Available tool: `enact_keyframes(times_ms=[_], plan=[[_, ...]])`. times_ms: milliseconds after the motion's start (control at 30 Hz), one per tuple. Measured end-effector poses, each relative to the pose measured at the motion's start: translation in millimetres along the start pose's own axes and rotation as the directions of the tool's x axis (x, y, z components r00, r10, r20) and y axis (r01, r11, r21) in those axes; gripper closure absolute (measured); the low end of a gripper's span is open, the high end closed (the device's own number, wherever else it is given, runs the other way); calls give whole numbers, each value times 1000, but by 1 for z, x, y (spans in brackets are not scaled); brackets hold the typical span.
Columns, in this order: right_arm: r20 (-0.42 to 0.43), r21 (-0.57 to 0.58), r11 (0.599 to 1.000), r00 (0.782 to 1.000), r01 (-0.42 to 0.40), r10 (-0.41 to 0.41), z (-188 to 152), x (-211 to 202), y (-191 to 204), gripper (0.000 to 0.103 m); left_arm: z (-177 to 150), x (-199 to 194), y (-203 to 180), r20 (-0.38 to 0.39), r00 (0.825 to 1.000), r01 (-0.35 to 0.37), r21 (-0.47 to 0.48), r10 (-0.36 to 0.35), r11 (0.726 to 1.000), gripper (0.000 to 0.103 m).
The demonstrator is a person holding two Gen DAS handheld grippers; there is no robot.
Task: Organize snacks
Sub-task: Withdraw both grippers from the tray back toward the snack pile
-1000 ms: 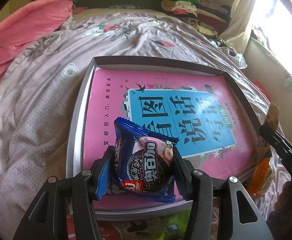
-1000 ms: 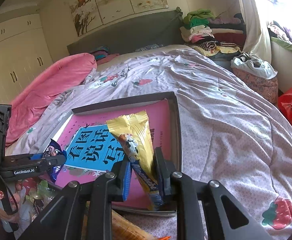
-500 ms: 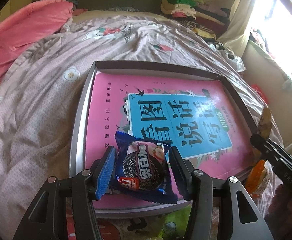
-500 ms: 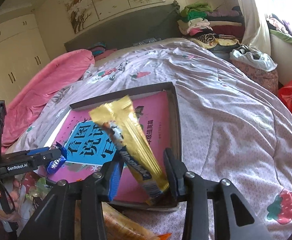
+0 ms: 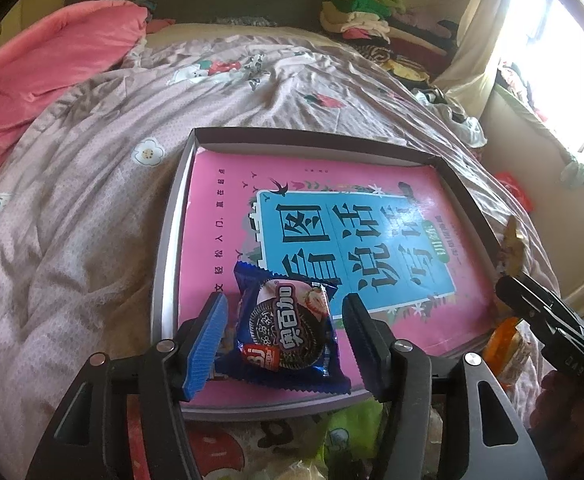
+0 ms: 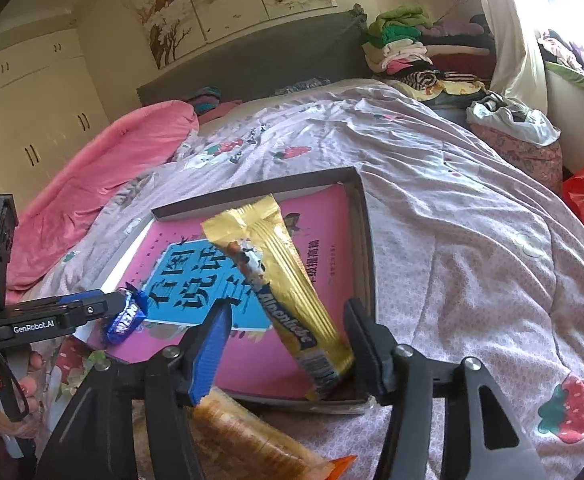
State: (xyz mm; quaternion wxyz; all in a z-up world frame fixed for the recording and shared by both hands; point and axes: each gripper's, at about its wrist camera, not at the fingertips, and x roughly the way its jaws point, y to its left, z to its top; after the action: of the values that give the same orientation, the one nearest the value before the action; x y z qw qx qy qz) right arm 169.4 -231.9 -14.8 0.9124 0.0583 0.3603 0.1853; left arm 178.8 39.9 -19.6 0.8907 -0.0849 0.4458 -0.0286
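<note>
Both claws stood spread over the tray (image 5: 168,248) on the bed (image 5: 72,200), each with a snack lying loose between its fingers. The left claw (image 5: 284,336) flanked the cookie pack (image 5: 288,332), flat on the pink book (image 5: 332,216) at the near edge, seemingly to start a row. The gold bar (image 6: 280,292) in the right claw (image 6: 288,344) leaned up, long axis running from the near right corner toward the far left; whether it touched a finger was unclear.
</note>
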Motion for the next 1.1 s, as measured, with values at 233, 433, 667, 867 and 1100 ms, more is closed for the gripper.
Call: enact_keyframes(times_ms=[233, 433, 667, 867, 1100], plan=[[14, -6, 1000, 1000, -8, 8, -1, -5, 3, 39, 0, -10, 1, 13, 1000, 8, 3, -8, 1000, 41], [33, -6, 1000, 999, -14, 14, 0, -10, 4, 38, 2, -16, 3, 25, 1000, 15, -3, -15, 1000, 38], [48, -19, 1000, 999, -13, 14, 1, -15, 7, 33, 4, -25, 4, 40, 999, 25, -7, -25, 1000, 28], [67, -42, 999, 998, -9, 12, 2, -21, 12, 29, 5, -35, 4, 60, 997, 40, -12, -39, 999, 26], [93, -65, 998, 996, -7, 13, 2, -29, 18, 22, 1, -44, 9, 68, 997, 43, -50, -40, 998, 25]])
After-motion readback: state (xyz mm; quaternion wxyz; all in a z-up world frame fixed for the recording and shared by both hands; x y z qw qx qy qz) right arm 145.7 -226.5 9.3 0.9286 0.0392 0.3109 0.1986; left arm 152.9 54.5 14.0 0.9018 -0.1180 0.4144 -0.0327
